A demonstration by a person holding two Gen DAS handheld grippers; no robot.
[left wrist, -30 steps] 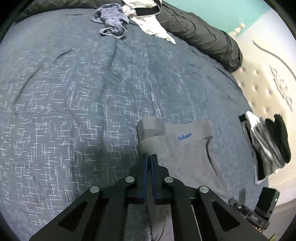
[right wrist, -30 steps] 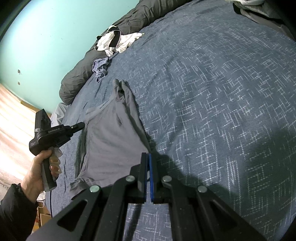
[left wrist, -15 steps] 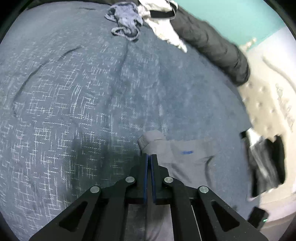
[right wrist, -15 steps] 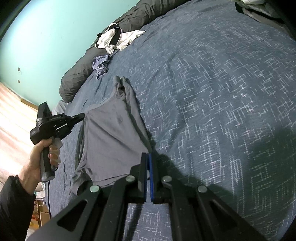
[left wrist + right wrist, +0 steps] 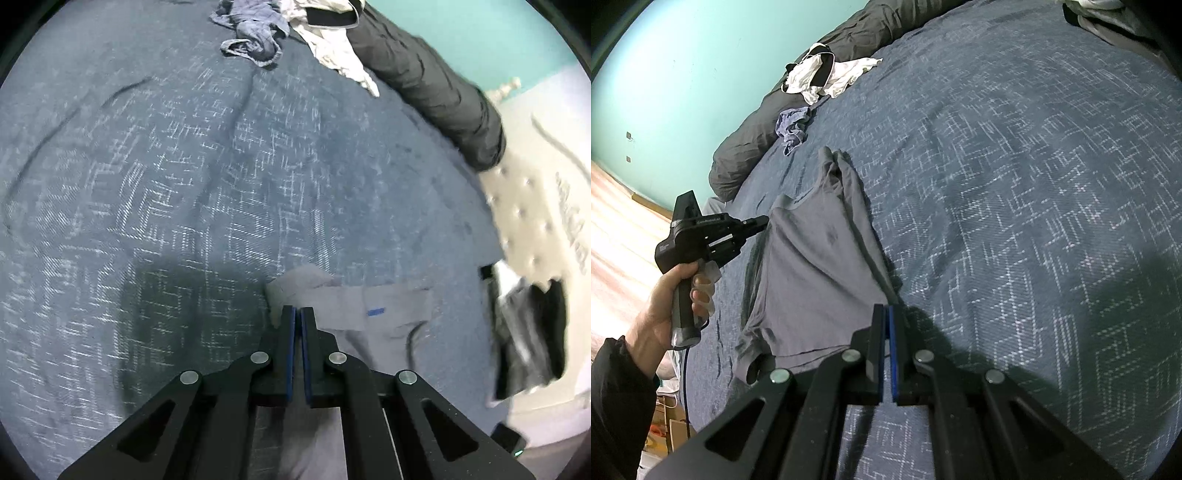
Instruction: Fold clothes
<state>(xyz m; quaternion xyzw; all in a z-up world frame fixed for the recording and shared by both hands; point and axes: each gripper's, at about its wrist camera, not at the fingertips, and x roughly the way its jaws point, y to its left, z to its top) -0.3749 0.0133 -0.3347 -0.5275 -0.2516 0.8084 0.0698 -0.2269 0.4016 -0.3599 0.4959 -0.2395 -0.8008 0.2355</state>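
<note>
A grey garment [image 5: 816, 258] with a small blue logo [image 5: 376, 312] lies on the blue patterned bedspread [image 5: 1015, 184]. My left gripper [image 5: 297, 311] is shut on the garment's waistband end, and it also shows in the right wrist view [image 5: 762, 221], held in a hand and lifting that edge. My right gripper [image 5: 887, 309] is shut on the garment's near edge, which is stretched between the two grippers.
A crumpled blue garment [image 5: 255, 37] and a white-and-black one [image 5: 332, 40] lie at the far side against a dark rolled duvet [image 5: 436, 92]. A stack of folded dark and grey clothes [image 5: 528, 328] sits by the tufted headboard [image 5: 535, 206].
My left gripper has lifted and pulled the waistband end back, so the garment hangs taut and higher above the bed. The right gripper has stayed almost still.
</note>
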